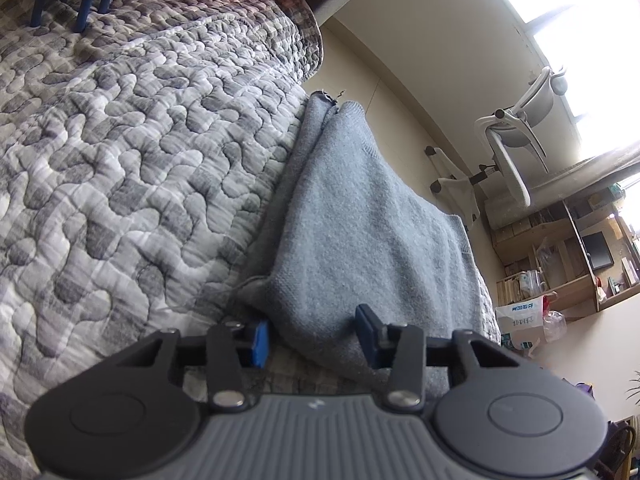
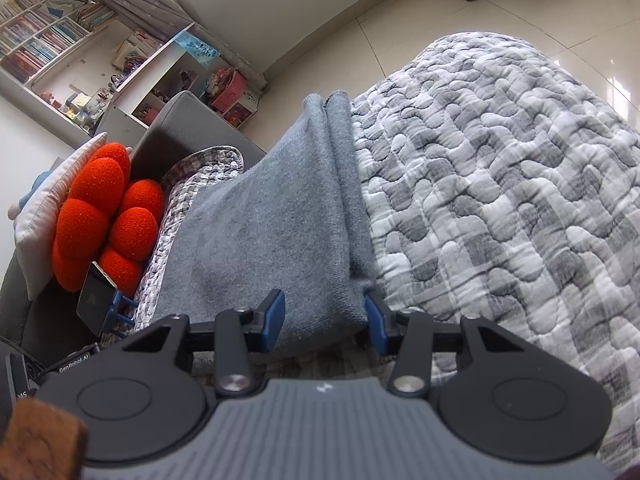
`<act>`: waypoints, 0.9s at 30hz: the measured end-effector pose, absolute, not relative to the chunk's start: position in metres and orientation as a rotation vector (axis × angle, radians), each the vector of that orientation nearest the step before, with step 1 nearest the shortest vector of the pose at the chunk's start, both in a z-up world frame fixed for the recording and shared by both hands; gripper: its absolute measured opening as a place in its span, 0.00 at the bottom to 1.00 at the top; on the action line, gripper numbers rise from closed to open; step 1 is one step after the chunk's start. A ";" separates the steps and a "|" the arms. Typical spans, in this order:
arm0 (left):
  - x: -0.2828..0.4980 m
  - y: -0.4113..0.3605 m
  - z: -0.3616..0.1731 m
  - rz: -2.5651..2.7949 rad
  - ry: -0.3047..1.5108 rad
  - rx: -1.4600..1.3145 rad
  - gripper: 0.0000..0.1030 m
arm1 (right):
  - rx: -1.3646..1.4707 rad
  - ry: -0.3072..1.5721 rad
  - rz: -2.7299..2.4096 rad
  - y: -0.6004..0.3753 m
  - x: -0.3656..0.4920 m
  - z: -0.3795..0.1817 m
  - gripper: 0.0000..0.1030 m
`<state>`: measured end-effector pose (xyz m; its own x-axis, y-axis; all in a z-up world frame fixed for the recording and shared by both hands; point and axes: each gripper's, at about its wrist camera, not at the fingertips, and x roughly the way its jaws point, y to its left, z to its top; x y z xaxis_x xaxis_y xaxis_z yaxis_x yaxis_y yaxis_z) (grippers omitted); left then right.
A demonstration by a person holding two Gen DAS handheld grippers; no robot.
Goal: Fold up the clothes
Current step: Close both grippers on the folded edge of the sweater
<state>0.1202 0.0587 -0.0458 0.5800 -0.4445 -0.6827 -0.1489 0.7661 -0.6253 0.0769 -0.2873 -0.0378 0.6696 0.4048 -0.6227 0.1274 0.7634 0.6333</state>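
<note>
I hold both tools low over the grey quilt (image 1: 120, 152) that covers the sofa, each one pointing along the folded grey sweater (image 1: 360, 232). The sweater lies in a long, narrow strip on the quilt, with one long side running close to the quilt's edge where it drops to the floor and its far end reaching toward that edge too.

My left gripper (image 1: 312, 336) has its jaws partly open on either side of the sweater's near end. The right blue pad rests on the knit, the left one sits just beside the fold, and I cannot tell whether they are pressing the cloth.

My right gripper (image 2: 326, 320) stands at the near end of the same strip as its own camera shows it. Its jaws are partly open too, with the sweater's end between the blue pads and both pads right against the fabric, though I cannot tell if they pinch it.

An orange cushion (image 2: 108, 216) leans at the sofa's back corner, and a phone on a blue stand (image 2: 96, 300) sits just in front of it.
</note>
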 end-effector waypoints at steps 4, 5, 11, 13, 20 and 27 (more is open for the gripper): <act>0.122 0.058 -0.046 -0.194 0.965 -0.675 0.29 | 0.658 0.835 0.170 -0.278 0.078 -0.036 0.43; 0.123 0.058 -0.046 -0.192 0.965 -0.677 0.28 | 0.643 0.834 0.171 -0.276 0.078 -0.036 0.42; 0.121 0.061 -0.046 -0.170 0.949 -0.682 0.18 | 0.661 0.836 0.155 -0.279 0.079 -0.040 0.19; 0.118 0.060 -0.044 -0.160 0.931 -0.684 0.16 | 0.658 0.830 0.150 -0.279 0.078 -0.038 0.16; 0.106 0.062 -0.033 -0.129 0.860 -0.729 0.12 | 0.685 0.809 0.143 -0.278 0.075 -0.024 0.14; 0.084 0.071 -0.017 -0.146 0.806 -0.776 0.11 | 0.692 0.770 0.168 -0.283 0.065 -0.005 0.13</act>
<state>0.0836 0.0714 -0.0165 0.6987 -0.3979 -0.5945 -0.1641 0.7197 -0.6746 0.0653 -0.2825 -0.0050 0.7170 0.3821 -0.5829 0.1036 0.7686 0.6313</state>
